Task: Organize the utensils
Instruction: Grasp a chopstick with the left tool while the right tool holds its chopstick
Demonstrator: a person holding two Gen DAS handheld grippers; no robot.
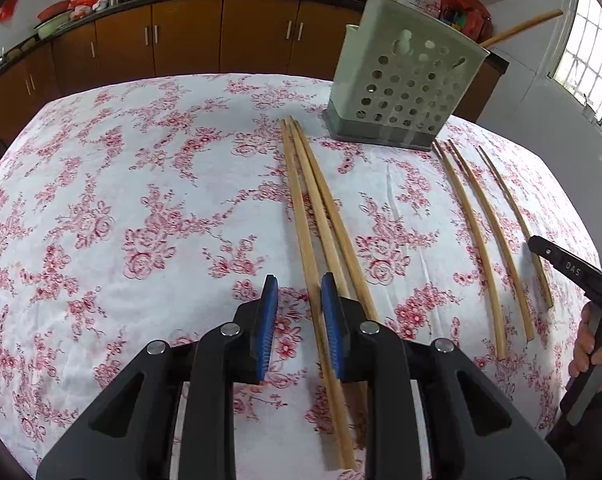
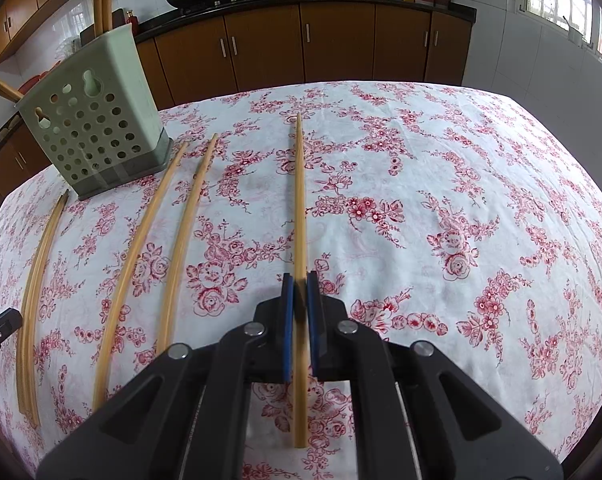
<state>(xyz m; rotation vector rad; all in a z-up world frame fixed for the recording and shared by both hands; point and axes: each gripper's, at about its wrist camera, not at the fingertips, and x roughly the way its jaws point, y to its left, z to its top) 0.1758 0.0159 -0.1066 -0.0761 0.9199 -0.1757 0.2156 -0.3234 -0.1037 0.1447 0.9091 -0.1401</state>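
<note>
On floral cloth (image 1: 141,200), six chopsticks (image 1: 313,216), one holder (image 1: 401,96)

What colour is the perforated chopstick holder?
Pale green holder with a darker grey base; clearest in the right wrist view.

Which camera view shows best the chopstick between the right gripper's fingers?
The right wrist view: the chopstick runs along its middle, between the right gripper fingers. The left wrist view shows it only at the far right, partly behind the gripper.
</note>
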